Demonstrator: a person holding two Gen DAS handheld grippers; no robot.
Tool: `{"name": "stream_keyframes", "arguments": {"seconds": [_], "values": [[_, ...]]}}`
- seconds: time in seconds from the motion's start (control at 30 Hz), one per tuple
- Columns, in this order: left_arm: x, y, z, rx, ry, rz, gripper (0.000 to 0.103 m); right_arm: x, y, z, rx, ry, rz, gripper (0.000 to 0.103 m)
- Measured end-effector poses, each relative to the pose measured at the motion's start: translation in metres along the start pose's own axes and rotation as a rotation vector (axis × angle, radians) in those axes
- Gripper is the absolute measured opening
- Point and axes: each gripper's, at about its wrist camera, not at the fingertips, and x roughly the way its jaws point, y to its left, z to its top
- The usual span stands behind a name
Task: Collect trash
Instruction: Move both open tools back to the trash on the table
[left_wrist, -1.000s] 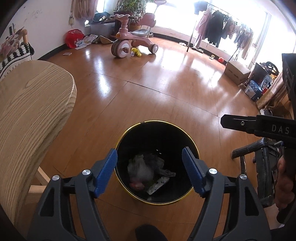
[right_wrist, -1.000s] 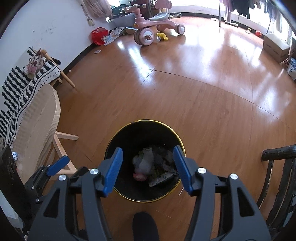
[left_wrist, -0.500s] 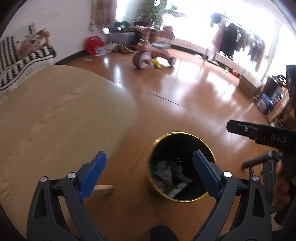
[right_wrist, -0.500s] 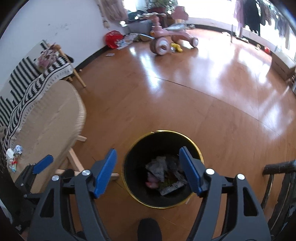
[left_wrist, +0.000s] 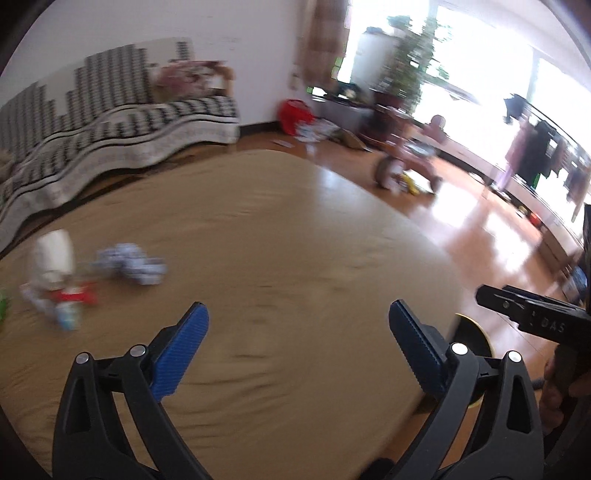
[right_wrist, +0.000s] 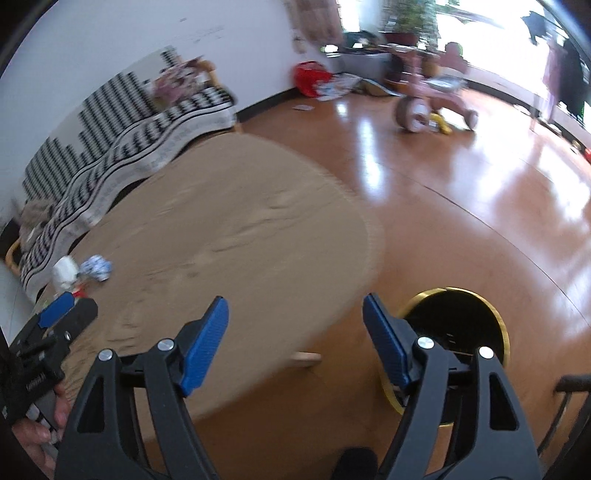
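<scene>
Both your grippers were empty at this moment. The left gripper (left_wrist: 297, 328) had its jaws spreading wide with nothing between them, and the right gripper (right_wrist: 295, 336) was opening too, also with nothing in it.

The trash (left_wrist: 127, 264) you had yet to collect lay on the table (left_wrist: 295, 229), toward its far-left part as your left camera saw it: a crumpled blue-and-white wad, with a white cup (left_wrist: 51, 256) and some red-and-white scraps (left_wrist: 72, 295) just beside it. The bin (right_wrist: 456, 332) stood on the floor (right_wrist: 480, 192) just off the table's near-right edge.

The main risk I judged was speed: both views were smeared, so a fast reach could knock the cup over or sweep the light scraps off the table's far side. Your two grippers were also close together near the table's edge and could clash.

The tabletop between you and the trash was bare, giving plenty of room. The rounded table edge overhung near the bin, so you had to clear it when carrying across.
</scene>
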Motion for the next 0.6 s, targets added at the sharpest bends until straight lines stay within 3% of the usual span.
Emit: {"name": "stream_keyframes", "arguments": {"seconds": [0.37, 0.6], "values": [[-0.06, 0.217, -0.022, -0.269, -0.048, 0.298, 0.095, 0.053, 0.19, -0.006, -0.192, 0.053, 0.147, 0.073], [-0.08, 0.317, -0.042, -0.417, -0.057, 0.431, 0.095, 0.094, 0.296, -0.034, -0.308, 0.109, 0.228, 0.07]]}}
